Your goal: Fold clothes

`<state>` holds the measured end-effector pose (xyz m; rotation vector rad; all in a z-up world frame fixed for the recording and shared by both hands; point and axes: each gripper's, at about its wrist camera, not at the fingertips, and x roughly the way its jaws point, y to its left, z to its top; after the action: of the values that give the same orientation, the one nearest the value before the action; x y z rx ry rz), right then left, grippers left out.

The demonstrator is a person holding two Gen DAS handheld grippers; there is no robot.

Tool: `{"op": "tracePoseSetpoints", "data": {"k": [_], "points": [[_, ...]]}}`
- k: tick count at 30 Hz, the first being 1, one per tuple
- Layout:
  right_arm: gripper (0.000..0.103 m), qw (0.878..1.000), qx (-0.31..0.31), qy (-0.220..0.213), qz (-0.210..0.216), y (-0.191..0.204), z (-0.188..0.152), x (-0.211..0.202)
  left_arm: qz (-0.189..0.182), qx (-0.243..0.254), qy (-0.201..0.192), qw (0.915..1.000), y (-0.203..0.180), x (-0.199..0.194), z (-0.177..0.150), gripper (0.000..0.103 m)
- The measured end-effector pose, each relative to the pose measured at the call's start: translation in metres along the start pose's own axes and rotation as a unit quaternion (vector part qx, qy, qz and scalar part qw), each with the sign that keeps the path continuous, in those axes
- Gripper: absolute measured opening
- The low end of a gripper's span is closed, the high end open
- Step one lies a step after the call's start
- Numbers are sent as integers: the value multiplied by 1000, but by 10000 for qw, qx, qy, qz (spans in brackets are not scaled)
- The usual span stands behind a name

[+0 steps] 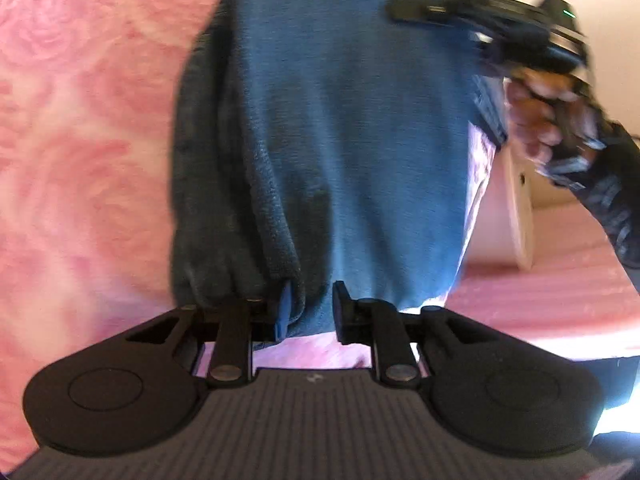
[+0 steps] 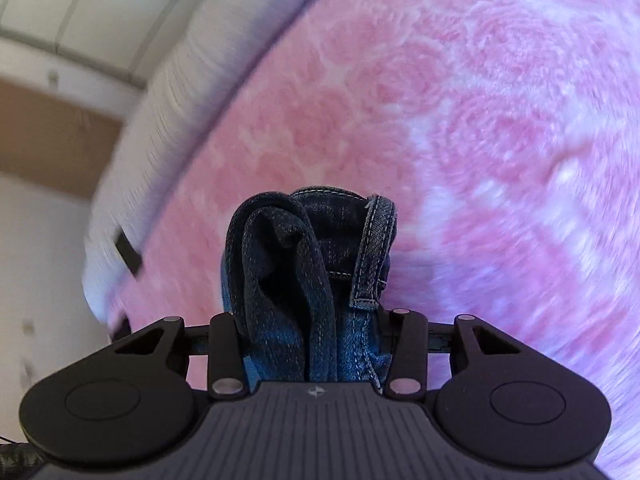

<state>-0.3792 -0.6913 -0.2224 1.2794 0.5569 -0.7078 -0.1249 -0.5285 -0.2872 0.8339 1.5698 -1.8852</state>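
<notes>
Over a pink rose-patterned blanket by pale walls, both tools grip blue jeans.

Dark blue jeans, bunched in thick folds, hang stretched above the pink blanket.

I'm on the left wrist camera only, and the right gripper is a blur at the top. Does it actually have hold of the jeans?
Observer: Yes. In the right wrist view the right gripper is closed on a thick bunch of the jeans.
Operator: Which part of them?
Observer: The waistband end. A belt loop with pale stitching hangs beside one finger.
Operator: What's beneath that gripper?
Observer: The pink rose-patterned blanket, with a white ribbed edge beyond it.
</notes>
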Motion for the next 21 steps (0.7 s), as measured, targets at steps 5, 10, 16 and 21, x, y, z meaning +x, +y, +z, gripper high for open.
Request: {"op": "tracePoseSetpoints", "data": {"k": [5, 10, 16, 21], "points": [[69, 9967, -197, 200, -758, -21, 20, 37, 514, 54, -255, 9983, 4, -23, 18, 27], [83, 9885, 202, -961, -1150, -36, -30, 2, 999, 609, -495, 9919, 12, -48, 79, 49], [83, 9556, 1231, -2463, -1052, -43, -145, -85, 1149, 2380, -565, 9628, -12, -14, 174, 62], [86, 9263, 2173, -2870, -1118, -19, -265, -121, 1121, 3258, -165, 9386, -28, 35, 233, 63]]}}
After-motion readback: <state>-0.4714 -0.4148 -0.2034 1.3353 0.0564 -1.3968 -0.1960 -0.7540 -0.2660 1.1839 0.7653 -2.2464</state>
